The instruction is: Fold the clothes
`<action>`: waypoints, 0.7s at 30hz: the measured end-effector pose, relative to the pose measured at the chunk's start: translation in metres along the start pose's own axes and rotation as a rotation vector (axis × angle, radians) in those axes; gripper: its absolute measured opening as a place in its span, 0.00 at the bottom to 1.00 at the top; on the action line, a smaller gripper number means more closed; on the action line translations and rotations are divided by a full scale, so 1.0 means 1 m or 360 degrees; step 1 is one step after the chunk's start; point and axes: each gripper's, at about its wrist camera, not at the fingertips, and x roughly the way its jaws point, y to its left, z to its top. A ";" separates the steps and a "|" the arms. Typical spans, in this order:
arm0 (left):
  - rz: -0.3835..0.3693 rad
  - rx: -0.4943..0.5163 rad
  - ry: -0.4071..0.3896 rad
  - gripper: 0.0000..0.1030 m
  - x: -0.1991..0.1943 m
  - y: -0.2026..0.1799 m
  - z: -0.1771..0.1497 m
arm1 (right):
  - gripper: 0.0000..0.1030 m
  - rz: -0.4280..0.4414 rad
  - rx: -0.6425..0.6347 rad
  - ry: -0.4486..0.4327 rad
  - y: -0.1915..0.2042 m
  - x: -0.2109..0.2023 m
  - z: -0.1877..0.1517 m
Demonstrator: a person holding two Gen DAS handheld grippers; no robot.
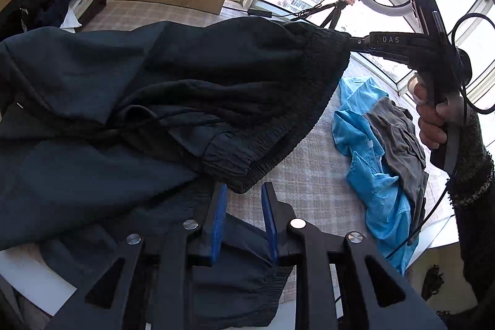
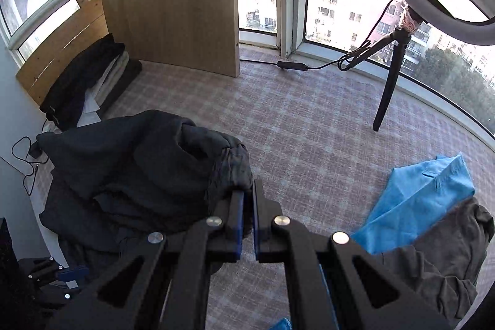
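Observation:
A dark navy pair of pants [image 1: 123, 82] with an elastic waistband and drawstring lies bunched on the checked surface [image 2: 309, 129]. In the right wrist view my right gripper [image 2: 249, 190] is shut on the waistband edge of the pants [image 2: 123, 169]. The left wrist view shows that gripper [image 1: 352, 39] holding one waistband end up, with a hand on its handle. My left gripper [image 1: 243, 200] is open. The waistband's lower fold hangs just beyond its tips, and its blue pads [image 1: 216, 215] press on nothing.
A light blue shirt [image 1: 365, 163] and a grey garment [image 1: 399, 138] lie heaped to the right. A ring light on a tripod [image 2: 389, 82] stands by the windows. Folded dark clothes [image 2: 83, 82] are stacked at the left, beside a wooden board [image 2: 173, 5].

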 end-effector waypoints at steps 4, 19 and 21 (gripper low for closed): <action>0.0243 0.0083 0.0034 0.44 0.030 -0.019 0.008 | 0.05 0.0009 -0.0047 -0.0002 0.002 0.000 0.008; 0.0037 -0.0229 -0.0336 0.05 -0.122 0.081 -0.005 | 0.05 0.0075 -0.0154 -0.0003 0.037 -0.009 0.029; 0.0074 -0.0280 -0.0390 0.05 -0.156 0.109 -0.008 | 0.05 0.0127 -0.0237 -0.0006 0.080 0.001 0.038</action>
